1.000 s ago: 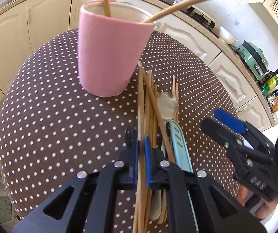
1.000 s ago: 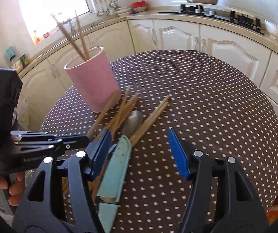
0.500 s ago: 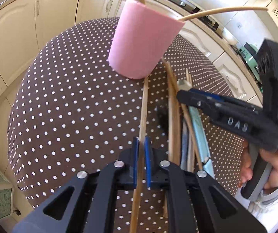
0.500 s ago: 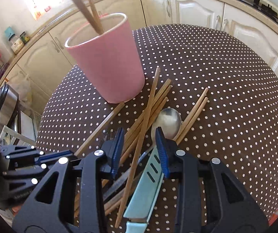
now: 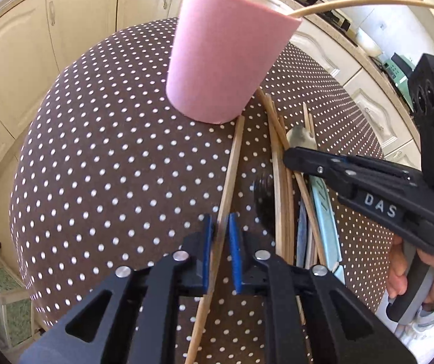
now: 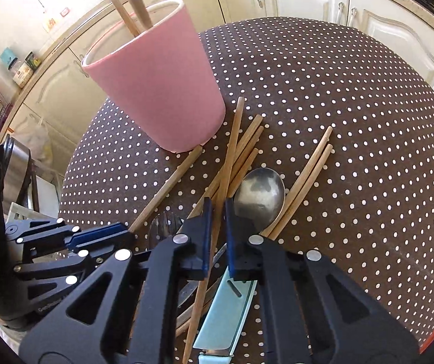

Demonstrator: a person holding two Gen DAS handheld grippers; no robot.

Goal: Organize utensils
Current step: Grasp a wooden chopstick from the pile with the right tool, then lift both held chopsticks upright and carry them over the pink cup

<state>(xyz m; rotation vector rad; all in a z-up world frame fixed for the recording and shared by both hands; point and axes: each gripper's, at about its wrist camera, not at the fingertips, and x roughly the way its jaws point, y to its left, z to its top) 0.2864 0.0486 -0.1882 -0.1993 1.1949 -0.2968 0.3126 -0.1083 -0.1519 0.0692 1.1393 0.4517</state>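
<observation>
White letters "DAS" on the side of the right gripper (image 6: pixel 218 221), read from the left wrist view. More small white writing on the body of the left gripper (image 5: pixel 220 233), seen from the right wrist view, too small to read.

One pink cup (image 6: pixel 156 85) with a white rim, standing on the brown counter (image 6: pixel 368 121) with white dots. Two wooden sticks (image 6: pixel 132 6) poking up out of the cup.

Seven light wooden chopsticks lying beside the cup, all long, thin and plain. One chopstick by the cup (image 5: pixel 232 166), its far tip just at the foot of the cup, pinched tight in the closed left gripper. One middle chopstick (image 6: pixel 232 151), lying across the pile, pinched tight in the closed right gripper. Three more in a bunch (image 6: pixel 247 142) just beside it. Two more as a pair (image 6: pixel 308 166) on the far side of the spoon.

One shiny metal spoon (image 6: pixel 259 194) with its bowl facing up, between the bunch and the pair. One pale blue knife (image 6: pixel 226 312) under the right gripper. One more metal piece (image 6: pixel 165 221) near the left gripper, too hidden to name.
</observation>
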